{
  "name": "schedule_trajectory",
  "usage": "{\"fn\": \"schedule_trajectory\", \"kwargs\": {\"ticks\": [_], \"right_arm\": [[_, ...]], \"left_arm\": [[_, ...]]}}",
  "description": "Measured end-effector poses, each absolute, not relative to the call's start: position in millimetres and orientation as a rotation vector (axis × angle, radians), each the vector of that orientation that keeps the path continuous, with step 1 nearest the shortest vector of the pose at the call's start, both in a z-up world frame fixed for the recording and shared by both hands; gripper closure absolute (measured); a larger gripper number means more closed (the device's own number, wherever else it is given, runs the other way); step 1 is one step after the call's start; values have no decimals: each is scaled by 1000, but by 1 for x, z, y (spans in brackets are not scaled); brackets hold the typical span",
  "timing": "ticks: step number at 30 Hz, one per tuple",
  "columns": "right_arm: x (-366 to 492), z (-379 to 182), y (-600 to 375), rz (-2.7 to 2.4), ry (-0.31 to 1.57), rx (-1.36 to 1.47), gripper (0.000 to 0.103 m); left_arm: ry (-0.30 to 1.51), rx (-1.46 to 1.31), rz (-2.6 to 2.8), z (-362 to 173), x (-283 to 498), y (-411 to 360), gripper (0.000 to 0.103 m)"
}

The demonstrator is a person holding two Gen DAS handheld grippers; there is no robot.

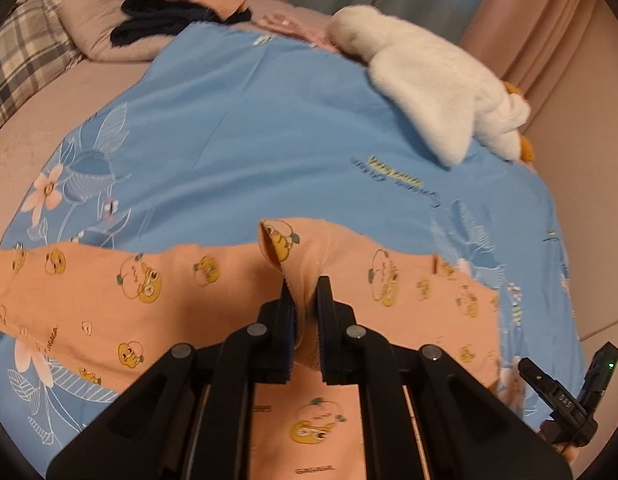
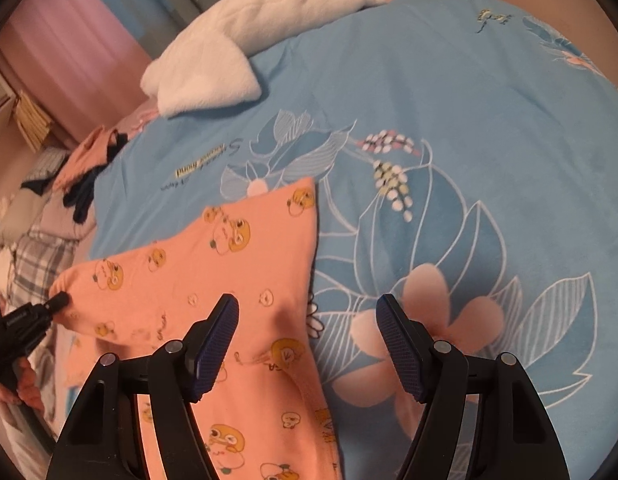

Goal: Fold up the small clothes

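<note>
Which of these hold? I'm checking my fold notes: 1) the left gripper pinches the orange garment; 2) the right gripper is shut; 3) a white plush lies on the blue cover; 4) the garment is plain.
1) True: the left gripper is shut on a fold of the orange garment.
2) False: the right gripper stands open and holds nothing, above the garment's edge.
3) True: the white plush lies on the blue cover.
4) False: it is printed with small yellow cartoon faces.
</note>
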State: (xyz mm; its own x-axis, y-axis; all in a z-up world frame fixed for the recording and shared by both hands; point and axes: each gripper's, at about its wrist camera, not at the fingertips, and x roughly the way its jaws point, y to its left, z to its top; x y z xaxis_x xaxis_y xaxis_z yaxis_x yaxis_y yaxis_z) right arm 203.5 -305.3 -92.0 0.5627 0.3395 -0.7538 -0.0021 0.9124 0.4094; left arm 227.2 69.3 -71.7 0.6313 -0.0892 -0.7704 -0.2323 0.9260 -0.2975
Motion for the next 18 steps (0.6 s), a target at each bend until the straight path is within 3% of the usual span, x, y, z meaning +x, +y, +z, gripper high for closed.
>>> {"fn": "schedule_trajectory", "kwargs": {"ticks": [6, 8, 10, 18], "right_arm": [[212, -113, -288, 265, 1035, 371, 53], [214, -117, -281, 258, 1047, 341, 67], [212, -115, -274, 243, 1023, 277, 94], [198, -87, -291, 249, 929, 311, 96]], "left_arm": [[946, -367, 120, -103, 232, 77, 95], [960, -365, 130, -112, 234, 80, 95], [978, -363, 135, -121, 235, 82, 94], [1024, -329, 141, -140, 238, 85, 93]]}}
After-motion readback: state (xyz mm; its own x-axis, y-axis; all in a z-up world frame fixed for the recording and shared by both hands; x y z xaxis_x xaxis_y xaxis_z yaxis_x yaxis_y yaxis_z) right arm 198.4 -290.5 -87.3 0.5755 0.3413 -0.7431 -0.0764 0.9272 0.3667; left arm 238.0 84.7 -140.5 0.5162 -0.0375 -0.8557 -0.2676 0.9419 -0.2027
